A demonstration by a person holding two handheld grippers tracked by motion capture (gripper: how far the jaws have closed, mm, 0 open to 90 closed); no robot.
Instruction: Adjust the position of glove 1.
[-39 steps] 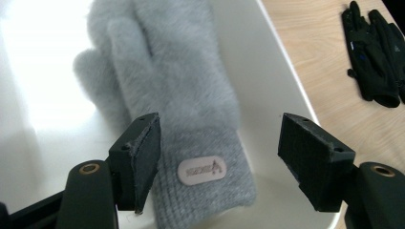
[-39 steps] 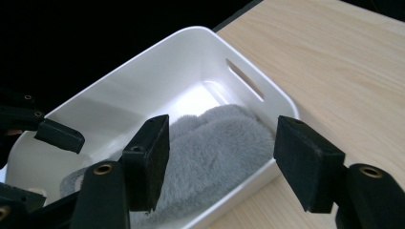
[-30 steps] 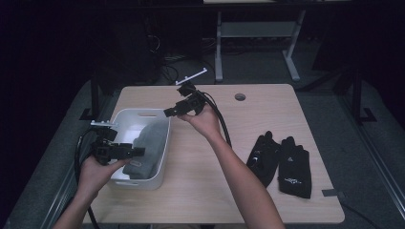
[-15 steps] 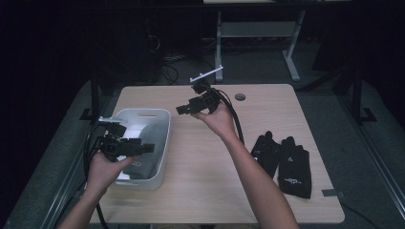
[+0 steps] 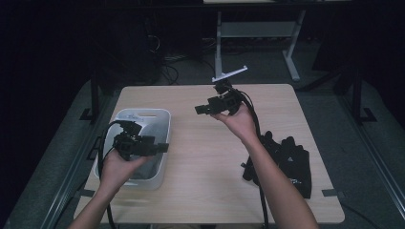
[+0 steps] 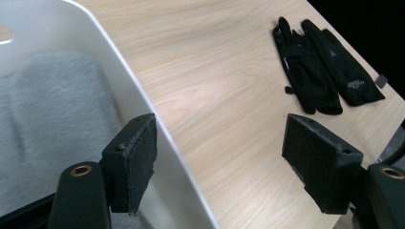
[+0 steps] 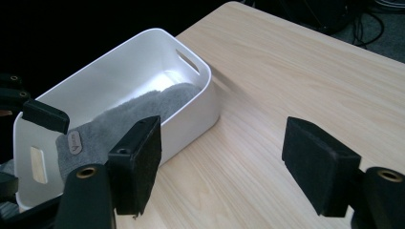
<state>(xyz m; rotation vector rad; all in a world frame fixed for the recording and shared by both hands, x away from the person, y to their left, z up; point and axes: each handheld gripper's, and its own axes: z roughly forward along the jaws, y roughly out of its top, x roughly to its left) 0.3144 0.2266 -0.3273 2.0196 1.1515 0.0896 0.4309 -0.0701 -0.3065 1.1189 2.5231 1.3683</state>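
Both grippers released, nothing held: left gripper (image 5: 160, 147) over white bin (image 5: 162, 119) with grey cloth (image 7: 143, 112), right gripper (image 5: 199, 109) above counter (image 5: 200, 167), jaws just been opening

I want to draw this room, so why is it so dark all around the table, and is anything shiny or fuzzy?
High view: light falls on the wooden table, the floor around it nearly black. Right gripper view: a bright glare patch inside the white bin, the grey cloth matte. Left gripper view: sharp wood grain, black gloves clear, the close bin wall slightly soft.
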